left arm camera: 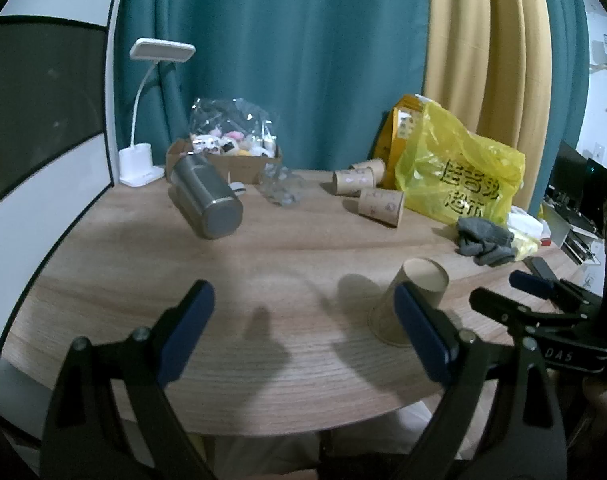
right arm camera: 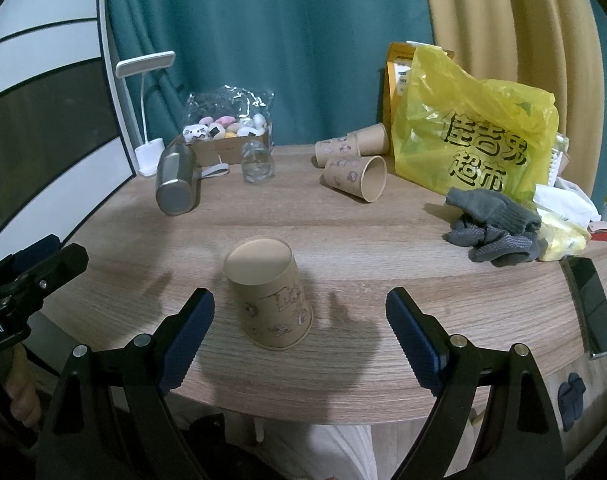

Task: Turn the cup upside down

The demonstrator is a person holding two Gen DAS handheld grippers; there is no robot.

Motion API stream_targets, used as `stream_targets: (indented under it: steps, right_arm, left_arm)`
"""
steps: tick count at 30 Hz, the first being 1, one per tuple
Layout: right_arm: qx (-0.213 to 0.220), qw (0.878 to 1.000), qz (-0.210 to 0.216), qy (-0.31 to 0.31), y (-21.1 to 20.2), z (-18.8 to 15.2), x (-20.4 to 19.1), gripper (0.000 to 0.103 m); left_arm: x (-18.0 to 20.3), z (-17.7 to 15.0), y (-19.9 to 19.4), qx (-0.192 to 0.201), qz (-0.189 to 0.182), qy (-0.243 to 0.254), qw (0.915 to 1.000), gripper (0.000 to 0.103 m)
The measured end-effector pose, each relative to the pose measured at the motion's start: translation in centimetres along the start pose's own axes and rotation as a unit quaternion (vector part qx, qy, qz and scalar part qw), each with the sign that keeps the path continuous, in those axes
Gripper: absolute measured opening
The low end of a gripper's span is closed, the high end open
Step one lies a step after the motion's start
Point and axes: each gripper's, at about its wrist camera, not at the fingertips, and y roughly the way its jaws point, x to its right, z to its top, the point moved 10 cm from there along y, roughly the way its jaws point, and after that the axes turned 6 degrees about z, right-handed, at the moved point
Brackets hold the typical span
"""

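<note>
A brown paper cup (right arm camera: 269, 294) with cartoon prints stands upside down on the wooden table (right arm camera: 303, 216), its base up. It also shows in the left wrist view (left arm camera: 413, 300), partly behind my left gripper's right finger. My right gripper (right arm camera: 299, 340) is open and empty, just in front of the cup and not touching it. My left gripper (left arm camera: 303, 332) is open and empty, to the left of the cup. The right gripper shows in the left wrist view (left arm camera: 519, 292) at the right edge.
Several paper cups (right arm camera: 353, 164) lie on their sides at the back. A steel tumbler (right arm camera: 175, 182) lies on its side at the left, next to a clear glass (right arm camera: 257, 162), a box of toys (right arm camera: 223, 136) and a lamp (right arm camera: 149, 116). A yellow bag (right arm camera: 475, 128), grey gloves (right arm camera: 491, 224) and a phone (right arm camera: 591, 306) are at the right.
</note>
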Motion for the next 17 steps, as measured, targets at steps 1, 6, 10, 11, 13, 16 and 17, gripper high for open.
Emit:
stream_targets:
  steps: [1,6,10,11,13,16,17]
  right_arm:
    - [0.0,1.0,0.0,0.001,0.03,-0.11,0.12,0.09]
    - [0.0,1.0,0.001,0.002,0.09,-0.07,0.14,0.09]
    - [0.0,1.0,0.001,0.001,0.08,-0.07,0.15,0.09]
    - [0.0,1.0,0.0,0.001,0.08,-0.1,0.18,0.09]
    - [0.0,1.0,0.001,0.001,0.08,-0.09,0.17,0.09]
    - [-0.001,1.0,0.0,0.001,0.15,-0.15,0.39,0.09]
    - [-0.002,1.0,0.001,0.002,0.17,-0.19,0.52,0.09]
  left_arm:
    - [-0.07,0.06,-0.02,-0.001,0.0,0.0,1.0,0.093]
    - [-0.3,0.24,-0.02,-0.003,0.0,-0.001,1.0,0.093]
    - [-0.24,0.17,0.01,-0.002,0.0,0.0,1.0,0.093]
    - [-0.3,0.24,0.0,-0.002,0.0,0.0,1.0,0.093]
    - [-0.17,0.16,-0.08,0.0,-0.003,-0.001,1.0,0.093]
    - [-0.27,0.12,0.0,-0.002,-0.003,-0.003,1.0,0.093]
    - [-0.2,0.01,0.11,-0.004,-0.003,-0.004,1.0,0.093]
